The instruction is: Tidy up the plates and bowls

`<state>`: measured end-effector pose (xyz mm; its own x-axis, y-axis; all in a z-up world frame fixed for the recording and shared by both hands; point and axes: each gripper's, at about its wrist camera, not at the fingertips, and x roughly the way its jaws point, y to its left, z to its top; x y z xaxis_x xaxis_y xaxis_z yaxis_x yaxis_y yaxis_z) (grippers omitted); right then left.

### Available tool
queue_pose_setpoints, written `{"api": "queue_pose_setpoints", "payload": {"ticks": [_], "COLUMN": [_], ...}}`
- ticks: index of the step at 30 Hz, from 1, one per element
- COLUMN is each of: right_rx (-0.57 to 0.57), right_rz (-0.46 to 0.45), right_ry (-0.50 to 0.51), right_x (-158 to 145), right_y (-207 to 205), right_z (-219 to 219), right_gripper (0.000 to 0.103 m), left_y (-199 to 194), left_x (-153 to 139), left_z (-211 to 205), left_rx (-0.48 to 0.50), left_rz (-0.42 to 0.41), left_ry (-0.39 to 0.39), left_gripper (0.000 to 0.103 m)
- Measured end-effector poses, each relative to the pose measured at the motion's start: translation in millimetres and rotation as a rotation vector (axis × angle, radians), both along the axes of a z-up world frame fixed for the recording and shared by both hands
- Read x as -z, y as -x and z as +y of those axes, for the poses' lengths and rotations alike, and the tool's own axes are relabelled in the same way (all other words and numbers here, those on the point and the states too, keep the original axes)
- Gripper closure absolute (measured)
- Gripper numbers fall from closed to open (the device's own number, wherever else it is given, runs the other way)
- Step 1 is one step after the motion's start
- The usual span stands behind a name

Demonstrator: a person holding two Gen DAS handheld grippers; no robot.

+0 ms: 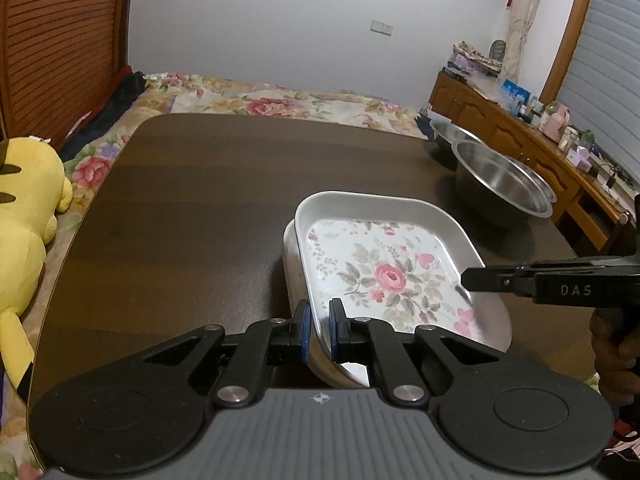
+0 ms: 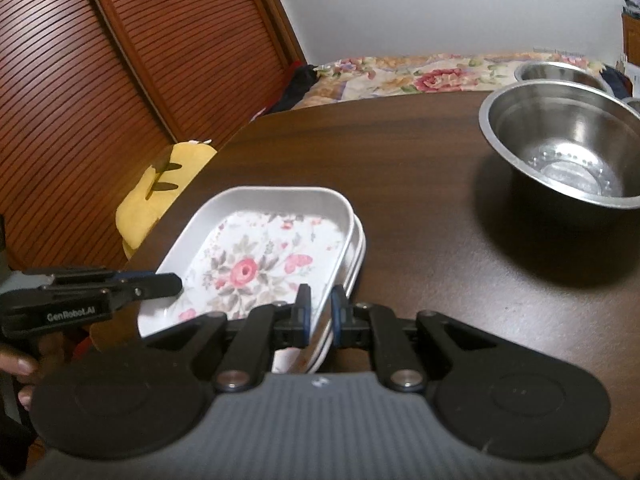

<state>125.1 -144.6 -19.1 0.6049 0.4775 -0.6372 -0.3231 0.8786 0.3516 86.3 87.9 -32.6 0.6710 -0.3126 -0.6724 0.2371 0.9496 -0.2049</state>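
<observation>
Two white rectangular plates with a rose print lie stacked near the front edge of a dark table (image 1: 192,200). The top floral plate (image 1: 384,272) (image 2: 248,264) sits askew on the lower plate (image 1: 289,256) (image 2: 360,248). My left gripper (image 1: 320,320) is shut on the top plate's near-left rim, which runs between its blue pads. My right gripper (image 2: 320,308) is shut on the same plate's opposite rim. Each gripper shows from the side in the other's view, the right gripper (image 1: 468,280) and the left gripper (image 2: 176,282). Two steel bowls (image 1: 504,184) (image 2: 568,148) stand at the right.
The smaller steel bowl (image 1: 452,136) (image 2: 560,72) stands behind the larger one. A yellow plush toy (image 1: 28,200) (image 2: 160,184) lies left of the table on a floral bed (image 1: 260,100). A cluttered wooden sideboard (image 1: 520,140) runs along the right. A person's hand (image 2: 16,364) holds the left gripper.
</observation>
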Motion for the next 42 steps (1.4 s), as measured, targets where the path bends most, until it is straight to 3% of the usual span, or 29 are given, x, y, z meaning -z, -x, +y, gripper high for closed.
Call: {"api": "queue_pose_setpoints", "payload": {"ticks": [16, 25, 42], "right_rx": [0.035, 0.032, 0.057], "right_rz": [-0.11, -0.116, -0.139], "right_ry": [0.03, 0.031, 0.019], "right_x": [7.7, 12.1, 5.7], "right_y": [13.9, 16.8, 17.0], "right_z": [3.1, 4.0, -6.1], "right_gripper": [0.09, 0.087, 0.086], "left_y": [-0.1, 0.5, 0.8], "left_x": [3.7, 13.8, 1.6], "left_z": [-1.0, -0.7, 2.5], "left_rx": [-0.022, -0.027, -0.053], "left_rz": [-0.027, -0.012, -0.048], "left_ry": [-0.032, -0.038, -0.051], "left_gripper": [0.092, 0.088, 0.088]}}
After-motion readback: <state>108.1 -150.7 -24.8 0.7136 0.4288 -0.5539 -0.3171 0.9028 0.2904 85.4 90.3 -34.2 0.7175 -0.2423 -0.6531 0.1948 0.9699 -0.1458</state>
